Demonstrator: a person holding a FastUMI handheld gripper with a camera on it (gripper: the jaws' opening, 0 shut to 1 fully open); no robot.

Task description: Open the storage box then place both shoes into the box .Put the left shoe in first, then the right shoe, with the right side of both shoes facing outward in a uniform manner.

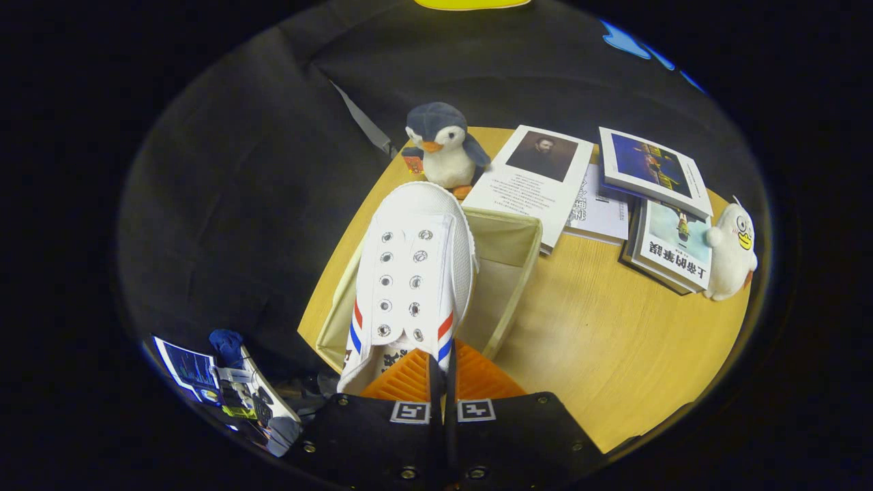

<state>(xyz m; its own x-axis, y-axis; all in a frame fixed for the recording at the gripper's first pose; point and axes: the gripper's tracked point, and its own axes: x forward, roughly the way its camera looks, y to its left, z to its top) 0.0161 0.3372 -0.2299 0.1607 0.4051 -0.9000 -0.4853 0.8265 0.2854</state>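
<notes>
Fingers (442, 372) pinch white shoe (412, 266) above open storage box (511, 266)

Recording booth: black cloth wall (259, 170), table (614, 341).

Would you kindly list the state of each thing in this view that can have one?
Claw: fingers nearly together, pinching the white shoe's rear edge.
Shoe: unlaced, held above the box, toe pointing away.
Box: open, its visible part bare.
Penguin toy: upright on the table, beyond the box.
Duck toy: upright beside the books.
Books: closed, lying flat, overlapping.
</notes>
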